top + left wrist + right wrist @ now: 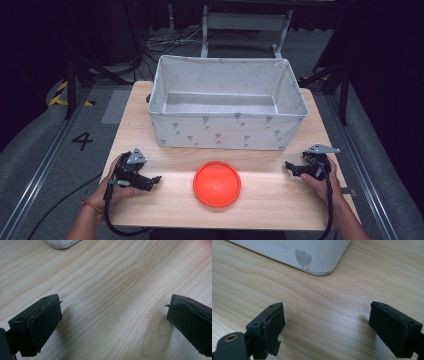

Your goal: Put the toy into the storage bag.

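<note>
An orange round disc lies flat on the wooden table, near the front and about midway between the two hands. Behind it stands a white fabric bin printed with small grey tulips; nothing is visible inside it. My left gripper rests low at the front left, a short way left of the disc. In the left gripper view that gripper is open over bare wood. My right gripper sits at the front right. Its own view shows it open, with the bin's corner beyond it.
The table's front edge lies just below the disc. Dark floor with cables, a metal frame and a floor mark "4" surround the table. Bare wood stretches between the bin and the disc.
</note>
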